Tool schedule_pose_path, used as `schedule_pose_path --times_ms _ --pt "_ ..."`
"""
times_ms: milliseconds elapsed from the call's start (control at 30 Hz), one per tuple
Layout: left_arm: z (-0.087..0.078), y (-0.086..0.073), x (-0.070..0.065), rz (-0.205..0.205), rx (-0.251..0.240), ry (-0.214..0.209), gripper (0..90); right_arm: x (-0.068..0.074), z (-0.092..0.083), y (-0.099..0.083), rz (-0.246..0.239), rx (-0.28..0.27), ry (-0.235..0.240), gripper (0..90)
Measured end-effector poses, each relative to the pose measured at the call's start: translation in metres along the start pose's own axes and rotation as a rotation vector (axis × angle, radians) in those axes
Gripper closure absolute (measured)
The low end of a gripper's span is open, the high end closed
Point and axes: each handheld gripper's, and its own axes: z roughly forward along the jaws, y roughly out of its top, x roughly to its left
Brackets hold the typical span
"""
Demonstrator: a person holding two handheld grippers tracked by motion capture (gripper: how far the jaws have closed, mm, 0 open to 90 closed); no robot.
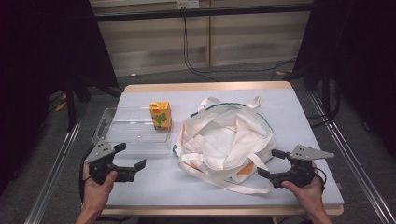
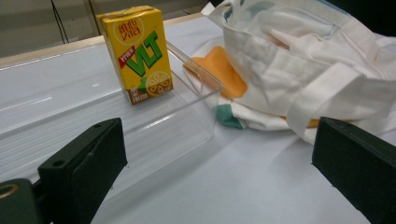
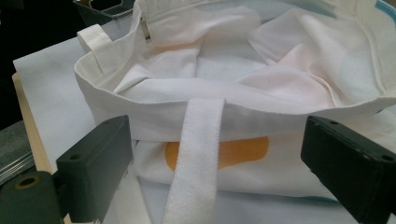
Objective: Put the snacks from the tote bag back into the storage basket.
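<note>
While both tongs stand wide and hold nothing, the left tongs (image 1: 127, 156) hover near the clear tray (image 1: 116, 140) and the right tongs (image 1: 271, 163) face the white tote bag (image 1: 224, 140). The yellow juice carton (image 1: 160, 115) stands upright in the tray's far corner, beside the bag. Judging by this, the carton looks already delivered; whether anything remains is unclear.

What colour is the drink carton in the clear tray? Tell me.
Yellow with green lettering; the drink carton shows best in the left gripper view.

a pale grey table (image 1: 299, 112) with a light wooden edge. a clear plastic tray (image 1: 116, 128) lies on its left half, a crumpled white tote bag (image 1: 224, 140) just beside it.
</note>
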Motion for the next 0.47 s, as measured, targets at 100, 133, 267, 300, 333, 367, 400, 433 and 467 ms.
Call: schedule_pose_path --times_ms 100,133,267,300,333,367,400,433,467 --pt "-0.003 -0.007 -0.009 -0.01 0.019 -0.017 3.1 0.0 -0.001 0.0 0.002 -0.003 -0.006 8.7" --pt "-0.004 -0.009 -0.014 -0.009 0.013 -0.028 2.8 0.0 -0.001 0.0 0.002 -0.003 -0.006 8.7" --pt "-0.005 -0.018 -0.028 0.03 0.013 -0.052 2.5 -0.001 0.001 0.001 -0.001 -0.006 -0.01 8.8" --pt "-0.005 -0.02 -0.028 0.028 0.007 -0.055 2.6 0.0 0.0 0.001 0.0 -0.009 -0.012 8.8" --pt "-0.004 -0.023 -0.027 0.019 0.003 -0.041 2.9 0.0 0.0 0.001 -0.003 -0.011 -0.013 8.8" --pt "-0.002 -0.027 -0.027 0.002 -0.003 -0.036 2.7 0.0 0.0 0.001 -0.003 -0.014 -0.016 8.9" --pt "0.0 -0.031 -0.026 0.004 0.0 -0.013 3.0 0.0 0.0 0.001 -0.006 -0.017 -0.018 8.9" --pt "0.001 -0.034 -0.025 0.003 0.012 -0.004 3.0 0.0 0.0 0.001 -0.005 -0.02 -0.019 8.8" --pt "0.001 -0.034 -0.025 0.003 0.012 -0.004 2.8 0.0 -0.001 0.001 -0.009 -0.02 -0.018 8.9"
